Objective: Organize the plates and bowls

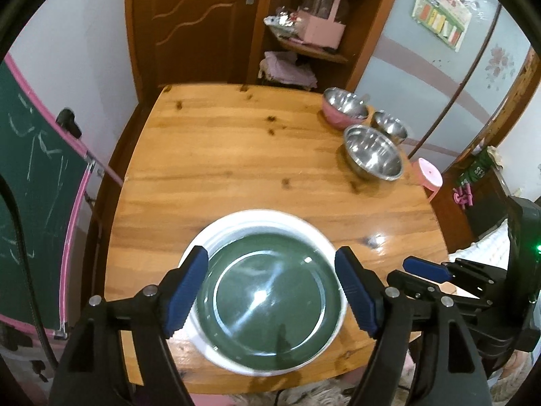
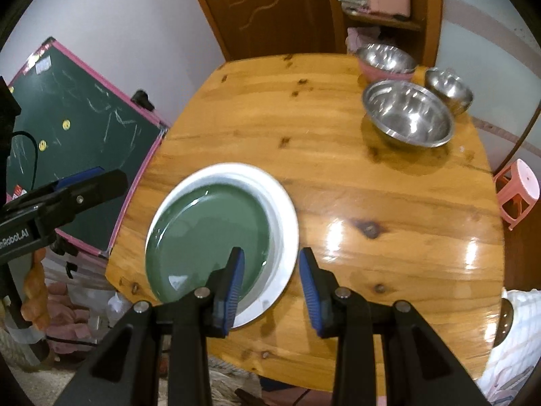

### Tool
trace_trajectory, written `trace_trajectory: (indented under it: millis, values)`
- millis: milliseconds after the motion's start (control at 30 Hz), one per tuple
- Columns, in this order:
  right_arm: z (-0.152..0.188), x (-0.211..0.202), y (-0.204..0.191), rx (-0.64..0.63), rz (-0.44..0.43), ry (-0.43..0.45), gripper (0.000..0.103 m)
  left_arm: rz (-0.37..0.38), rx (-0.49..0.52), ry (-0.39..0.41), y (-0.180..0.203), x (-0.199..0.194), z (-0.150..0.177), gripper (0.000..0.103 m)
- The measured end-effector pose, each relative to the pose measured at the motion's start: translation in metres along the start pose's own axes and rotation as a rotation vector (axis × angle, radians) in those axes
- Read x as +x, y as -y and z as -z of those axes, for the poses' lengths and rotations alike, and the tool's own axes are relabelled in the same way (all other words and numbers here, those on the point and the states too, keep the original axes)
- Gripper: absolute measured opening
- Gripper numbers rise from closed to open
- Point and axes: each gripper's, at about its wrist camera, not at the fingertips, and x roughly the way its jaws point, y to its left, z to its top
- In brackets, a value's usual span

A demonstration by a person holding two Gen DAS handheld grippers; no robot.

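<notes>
left hand-held gripper (image 1: 272, 287): jaws wide, nothing held | right hand-held gripper (image 2: 272, 291): jaws parted, empty | round green plate (image 1: 267, 301) stacked on round white plate (image 1: 263, 218), near counter (image 1: 236, 155) edge | three steel bowls (image 1: 373, 152) at far corner

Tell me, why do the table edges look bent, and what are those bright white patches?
Left wrist view: the fisheye lens bows the table, and lamp glare streaks the green plate. Right wrist view: same bending, with glare on the varnish right of the white plate.

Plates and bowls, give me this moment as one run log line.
green plate stacked on white plate | three bowls apart, far corner | left gripper open, empty | right gripper open, empty
</notes>
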Motion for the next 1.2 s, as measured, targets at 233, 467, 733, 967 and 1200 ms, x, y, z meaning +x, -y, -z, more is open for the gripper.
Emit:
trace_trajectory:
  millis: [233, 467, 733, 967, 1200]
  values:
    - [-0.029, -0.054, 0.027, 0.010, 0.009, 0.089, 0.034, 0.039, 0.022, 0.050, 0.042, -0.021, -0.035, 0.083]
    - [-0.065, -0.119, 0.061, 0.035, 0.046, 0.230, 0.050, 0.044, 0.030, 0.132, 0.086, -0.034, -0.069, 0.092]
    - [-0.104, -0.142, 0.120, 0.103, 0.114, 0.275, 0.050, 0.018, 0.071, 0.151, 0.134, -0.008, -0.114, 0.102]
    - [-0.132, -0.108, 0.170, 0.157, 0.159, 0.211, 0.050, -0.013, 0.083, 0.131, 0.162, 0.043, -0.152, 0.102]
    - [-0.150, -0.056, 0.215, 0.209, 0.163, 0.112, 0.050, -0.041, 0.061, 0.052, 0.173, 0.122, -0.177, 0.102]
